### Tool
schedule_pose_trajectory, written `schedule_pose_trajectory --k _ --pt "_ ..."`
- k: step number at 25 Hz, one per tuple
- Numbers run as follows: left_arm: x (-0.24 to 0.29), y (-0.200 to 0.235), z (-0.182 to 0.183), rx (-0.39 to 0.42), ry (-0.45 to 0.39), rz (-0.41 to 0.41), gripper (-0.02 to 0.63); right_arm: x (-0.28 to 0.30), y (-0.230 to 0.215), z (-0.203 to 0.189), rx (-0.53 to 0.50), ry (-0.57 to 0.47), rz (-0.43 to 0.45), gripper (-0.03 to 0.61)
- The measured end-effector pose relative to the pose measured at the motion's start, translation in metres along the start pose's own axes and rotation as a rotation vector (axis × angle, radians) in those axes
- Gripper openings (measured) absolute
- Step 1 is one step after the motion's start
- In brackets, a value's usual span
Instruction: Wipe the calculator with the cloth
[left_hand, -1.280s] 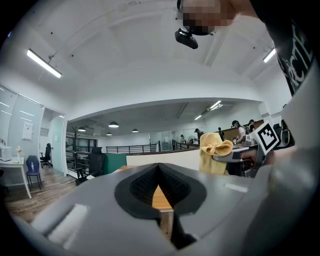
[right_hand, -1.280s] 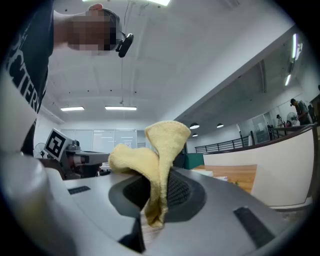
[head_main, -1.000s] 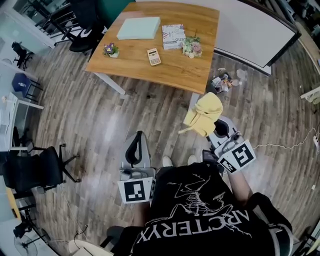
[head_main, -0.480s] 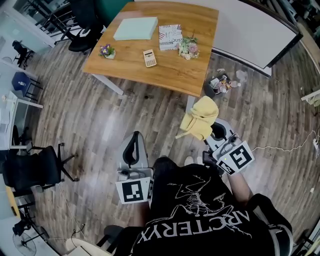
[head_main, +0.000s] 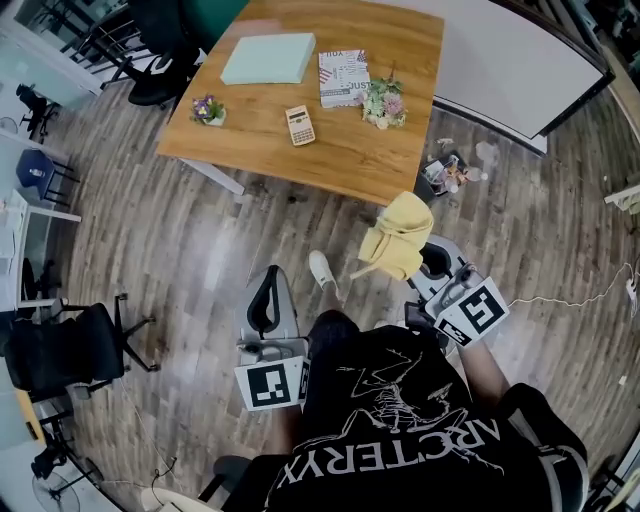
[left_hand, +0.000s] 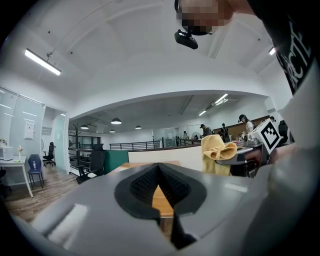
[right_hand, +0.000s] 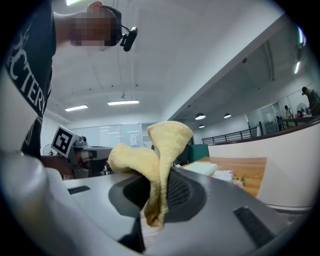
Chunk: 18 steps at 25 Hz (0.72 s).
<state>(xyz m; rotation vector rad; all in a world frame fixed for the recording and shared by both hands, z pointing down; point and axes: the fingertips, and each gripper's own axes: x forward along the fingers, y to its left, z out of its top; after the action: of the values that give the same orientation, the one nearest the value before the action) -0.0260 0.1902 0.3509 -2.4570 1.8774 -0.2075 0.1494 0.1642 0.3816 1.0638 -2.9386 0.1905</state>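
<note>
The calculator (head_main: 299, 125) lies on the wooden table (head_main: 350, 150), far ahead of both grippers. A yellow cloth (head_main: 397, 237) hangs bunched from my right gripper (head_main: 430, 262), which is shut on it above the wood floor. In the right gripper view the cloth (right_hand: 155, 165) stands folded up between the dark pads (right_hand: 182, 192) of that gripper (right_hand: 159, 195). My left gripper (head_main: 268, 300) is held low at the left, shut with nothing in it; in the left gripper view (left_hand: 159, 172) its pads meet, and the cloth (left_hand: 216, 150) shows at the right.
On the table are a pale green box (head_main: 269, 57), a printed book (head_main: 343, 72) and two small flower pots (head_main: 208, 108) (head_main: 384, 100). A white panel (head_main: 520, 60) lies right of the table, with litter (head_main: 450, 170) on the floor. Black office chairs (head_main: 70, 345) stand at the left.
The table has shifted a little in the view and a white shoe now steps forward between the grippers. The cloth stays in the right gripper; the left stays shut.
</note>
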Motion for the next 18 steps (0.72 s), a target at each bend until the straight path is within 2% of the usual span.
schedule_pose_trajectory --k 6,13,16,18 --pt "0.091 0.081 -0.006 0.012 0.007 -0.045 0.011 0.109 -0.046 0.012 0.0 0.014 -0.054 0.056" --pt "0.185 0.191 -0.008 -0.022 0.04 -0.068 0.011 0.225 -0.089 0.048 -0.074 0.033 -0.118 0.056" --pt "0.211 0.215 -0.012 -0.049 0.051 -0.08 0.011 0.252 -0.105 0.051 -0.079 0.053 -0.148 0.056" --pt "0.217 0.225 -0.008 -0.038 0.02 -0.087 0.011 0.261 -0.107 0.055 -0.076 0.057 -0.161 0.055"
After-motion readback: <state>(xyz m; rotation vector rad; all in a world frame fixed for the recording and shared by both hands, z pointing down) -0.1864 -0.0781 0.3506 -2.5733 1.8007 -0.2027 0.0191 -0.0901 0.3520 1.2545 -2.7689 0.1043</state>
